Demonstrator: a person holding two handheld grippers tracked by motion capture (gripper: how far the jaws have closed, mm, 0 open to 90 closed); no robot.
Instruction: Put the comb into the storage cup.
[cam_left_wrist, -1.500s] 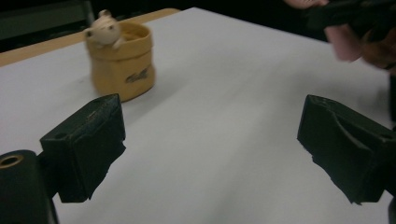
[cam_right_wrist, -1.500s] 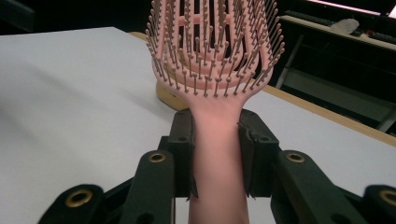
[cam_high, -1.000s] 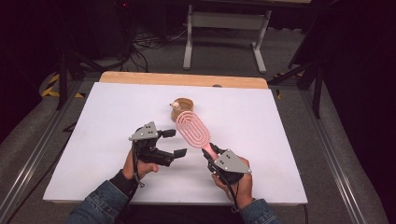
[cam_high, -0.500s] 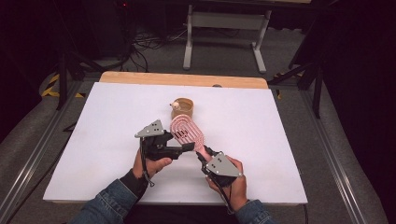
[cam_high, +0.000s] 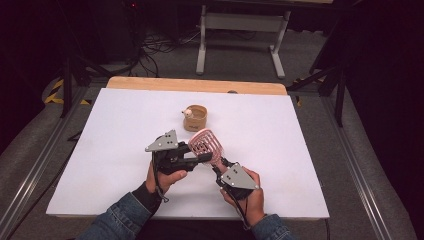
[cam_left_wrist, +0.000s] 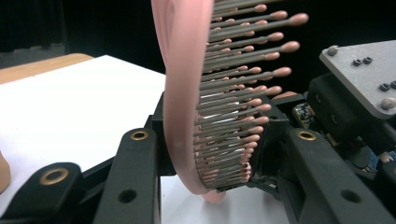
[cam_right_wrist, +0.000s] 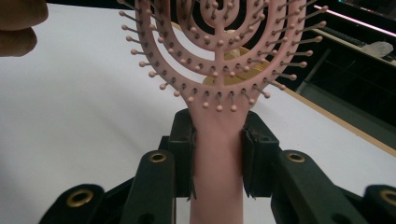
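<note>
A pink hairbrush (cam_high: 207, 144) is held up over the white table (cam_high: 100, 150), bristles facing left. My right gripper (cam_high: 222, 166) is shut on its handle (cam_right_wrist: 217, 140), which sits upright between the two pads of the right gripper (cam_right_wrist: 218, 161). My left gripper (cam_high: 204, 158) reaches in from the left, and its jaws have just been closing with the brush head between them. In the left gripper view one pad of the left gripper (cam_left_wrist: 217, 140) presses the head's back and the other the bristles (cam_left_wrist: 243, 107). A tan cup (cam_high: 196, 118) stands just beyond the brush.
A small pale object (cam_high: 188, 113) sits at the cup's left rim. The table's far wooden edge (cam_high: 195, 85) borders a dark floor with cables and a metal stand (cam_high: 240, 30). A rail (cam_high: 35, 170) runs along the left side.
The brush head has come back from the cup and stands more upright. My left gripper moved right to the head and closed on it. The right gripper kept its hold on the handle.
</note>
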